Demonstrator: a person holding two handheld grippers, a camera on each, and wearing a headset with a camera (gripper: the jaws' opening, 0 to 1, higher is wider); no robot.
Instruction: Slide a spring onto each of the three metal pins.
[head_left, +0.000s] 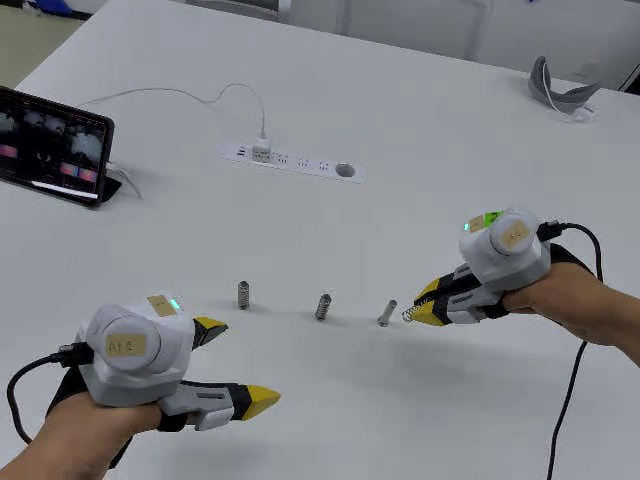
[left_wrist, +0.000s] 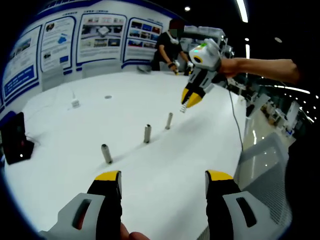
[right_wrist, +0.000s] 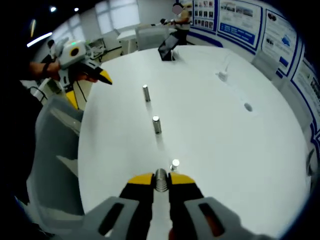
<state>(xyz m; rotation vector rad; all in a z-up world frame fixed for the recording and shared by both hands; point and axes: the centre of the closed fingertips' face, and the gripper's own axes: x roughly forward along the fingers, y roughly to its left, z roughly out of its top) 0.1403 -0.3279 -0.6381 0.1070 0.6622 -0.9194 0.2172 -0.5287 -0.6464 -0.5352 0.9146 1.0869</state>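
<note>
The last bare pin (head_left: 387, 313) stands on the table (head_left: 420, 110) just ahead of the spring (head_left: 410, 315) pinched in our right gripper (head_left: 430, 303), the coil's long axis pointing toward it, while our left gripper (head_left: 240, 362) hangs open, farther off.

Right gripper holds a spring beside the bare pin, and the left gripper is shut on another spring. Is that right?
Not quite. The right gripper does hold a spring beside the bare pin, but the left gripper is open and empty, not shut on another spring. The left gripper view shows this.
</note>
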